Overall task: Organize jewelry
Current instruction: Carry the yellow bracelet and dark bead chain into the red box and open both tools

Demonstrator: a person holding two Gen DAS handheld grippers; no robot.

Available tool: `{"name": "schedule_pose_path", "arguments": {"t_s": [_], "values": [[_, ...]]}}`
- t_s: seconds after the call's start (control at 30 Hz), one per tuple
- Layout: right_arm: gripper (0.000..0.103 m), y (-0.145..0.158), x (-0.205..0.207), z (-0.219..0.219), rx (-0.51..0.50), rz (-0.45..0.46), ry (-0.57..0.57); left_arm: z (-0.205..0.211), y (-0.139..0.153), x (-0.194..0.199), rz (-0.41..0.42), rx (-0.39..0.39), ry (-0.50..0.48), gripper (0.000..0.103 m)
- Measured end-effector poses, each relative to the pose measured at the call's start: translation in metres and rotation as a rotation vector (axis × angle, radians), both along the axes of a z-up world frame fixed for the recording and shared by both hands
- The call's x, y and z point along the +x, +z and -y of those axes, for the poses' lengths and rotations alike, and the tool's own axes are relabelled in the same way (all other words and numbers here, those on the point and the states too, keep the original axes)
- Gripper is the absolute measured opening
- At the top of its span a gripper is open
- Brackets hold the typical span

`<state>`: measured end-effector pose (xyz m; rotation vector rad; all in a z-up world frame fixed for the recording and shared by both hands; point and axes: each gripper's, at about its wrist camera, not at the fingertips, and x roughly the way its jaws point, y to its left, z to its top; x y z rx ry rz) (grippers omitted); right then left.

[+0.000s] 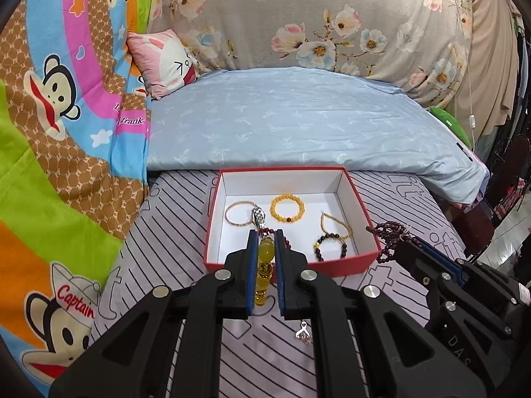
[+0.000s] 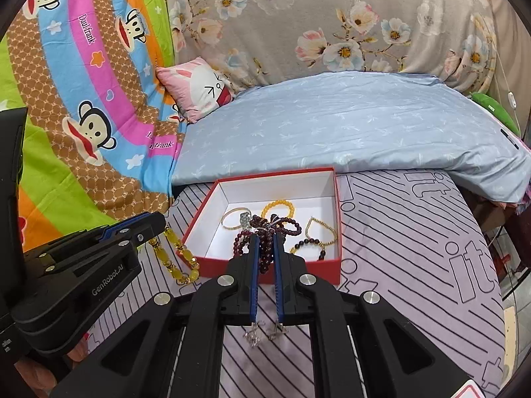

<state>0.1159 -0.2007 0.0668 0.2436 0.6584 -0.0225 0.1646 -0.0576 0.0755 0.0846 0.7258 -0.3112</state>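
Just before a red box on the bed, the left hand-held gripper pinches yellow beads; the right hand-held gripper pinches dark red beads.

Box sits on striped sheet, in front of folded quilt. Small pillow behind quilt's left end; cartoon blanket left of box; floral blanket behind quilt. In box: bangle back left, watch just beside and overlapping it, bead bracelet back centre, chain right, dark bracelet in front of chain near front wall. Left gripper before box's front left wall with large-bead strand between its fingers, strand hanging outside box. Right gripper over front wall with small-bead strand between its fingers, bunched above box interior. Charm on sheet in front of box.
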Motion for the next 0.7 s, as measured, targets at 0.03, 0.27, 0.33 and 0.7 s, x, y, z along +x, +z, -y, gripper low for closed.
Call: {"name": "schedule_pose_path", "arguments": {"t_s": [0.03, 0.27, 0.33, 0.7], "values": [[0.007, 0.0, 0.004, 0.001, -0.001, 0.001, -0.001, 0.001, 0.0, 0.004, 0.0, 0.001, 0.002, 0.009], [0.007, -0.003, 0.028, 0.01, -0.005, -0.008, -0.008, 0.009, -0.001, 0.031, 0.004, 0.015, 0.009, 0.009], [0.007, -0.005, 0.035, 0.012, -0.002, -0.011, -0.011, 0.012, -0.003, 0.037, 0.003, 0.02, 0.01, 0.009], [0.007, -0.016, 0.072, 0.014, -0.018, -0.031, -0.007, 0.021, -0.018, 0.072, -0.018, 0.037, 0.021, 0.009]]}}
